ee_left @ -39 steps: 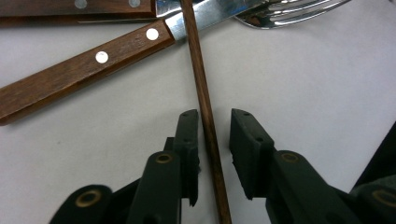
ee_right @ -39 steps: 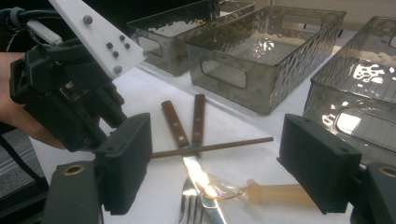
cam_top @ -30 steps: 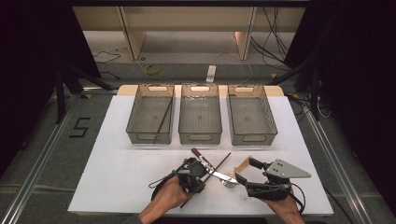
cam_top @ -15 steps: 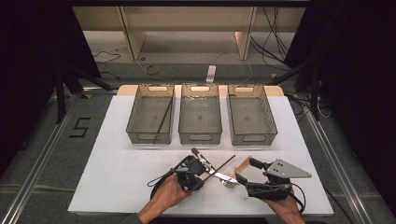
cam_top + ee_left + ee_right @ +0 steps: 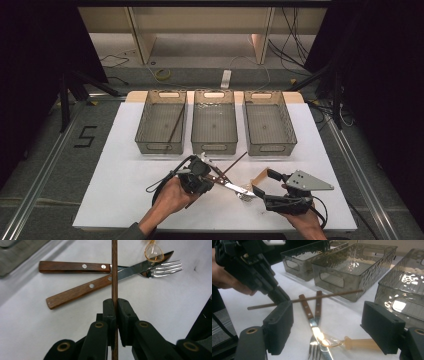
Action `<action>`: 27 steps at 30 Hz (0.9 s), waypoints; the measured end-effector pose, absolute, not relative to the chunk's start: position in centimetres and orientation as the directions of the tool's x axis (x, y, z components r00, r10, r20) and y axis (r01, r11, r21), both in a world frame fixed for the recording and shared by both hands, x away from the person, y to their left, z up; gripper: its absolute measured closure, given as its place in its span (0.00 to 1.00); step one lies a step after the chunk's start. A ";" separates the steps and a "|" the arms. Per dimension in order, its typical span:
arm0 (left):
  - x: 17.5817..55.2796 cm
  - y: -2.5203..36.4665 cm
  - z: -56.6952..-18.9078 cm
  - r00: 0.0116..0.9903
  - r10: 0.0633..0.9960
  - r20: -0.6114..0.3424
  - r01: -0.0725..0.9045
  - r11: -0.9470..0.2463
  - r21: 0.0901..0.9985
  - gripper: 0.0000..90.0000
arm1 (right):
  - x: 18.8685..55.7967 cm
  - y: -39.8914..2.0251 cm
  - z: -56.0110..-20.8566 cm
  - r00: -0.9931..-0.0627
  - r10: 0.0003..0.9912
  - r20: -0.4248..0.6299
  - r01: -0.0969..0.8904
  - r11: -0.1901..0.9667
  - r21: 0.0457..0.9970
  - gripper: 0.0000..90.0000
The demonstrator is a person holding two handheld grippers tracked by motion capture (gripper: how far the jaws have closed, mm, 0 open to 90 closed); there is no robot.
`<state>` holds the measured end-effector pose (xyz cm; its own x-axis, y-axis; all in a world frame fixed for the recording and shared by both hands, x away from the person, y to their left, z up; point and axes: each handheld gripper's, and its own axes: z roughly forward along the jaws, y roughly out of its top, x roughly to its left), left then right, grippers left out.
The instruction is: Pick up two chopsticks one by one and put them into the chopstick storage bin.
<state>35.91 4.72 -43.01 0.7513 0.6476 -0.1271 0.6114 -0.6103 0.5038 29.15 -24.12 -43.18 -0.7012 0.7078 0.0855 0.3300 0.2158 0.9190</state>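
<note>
Chopstick (image 5: 114, 277), a thin brown wooden one, sits pinched between the pressed-together jaws of the left gripper (image 5: 206, 172), held clear above the white table (image 5: 115, 190) near the middle of its near edge. Below it a wooden-handled knife (image 5: 75, 266) and fork (image 5: 77, 291) lie crossed on the table. Right gripper (image 5: 327, 322) rests by the near right corner, jaws spread wide and holding nothing. Three clear bins (image 5: 215, 127) line the far edge.

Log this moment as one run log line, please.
left gripper: shut on chopstick, lifted off table | right gripper: open, hovering over knife, fork, spoon | left bin: one chopstick inside
</note>
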 end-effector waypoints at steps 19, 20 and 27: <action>37.8 9.1 -40.0 0.681 0.716 -0.150 0.640 -0.484 0.597 0.94 | 29.3 -24.3 -43.2 -0.698 0.710 0.093 0.334 0.208 0.919 0.29; 37.9 9.4 -39.8 0.678 0.720 -0.149 0.641 -0.480 0.599 0.94 | 29.3 -24.3 -43.2 -0.697 0.711 0.094 0.335 0.207 0.919 0.29; 38.4 10.8 -38.9 0.652 0.742 -0.158 0.647 -0.436 0.626 0.94 | 29.3 -24.3 -43.2 -0.696 0.711 0.097 0.339 0.207 0.918 0.29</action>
<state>38.43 10.83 -38.87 0.6521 0.7416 -0.1575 0.6469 -0.4360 0.6256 29.31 -24.33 -43.22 -0.6961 0.7114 0.0968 0.3388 0.2065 0.9179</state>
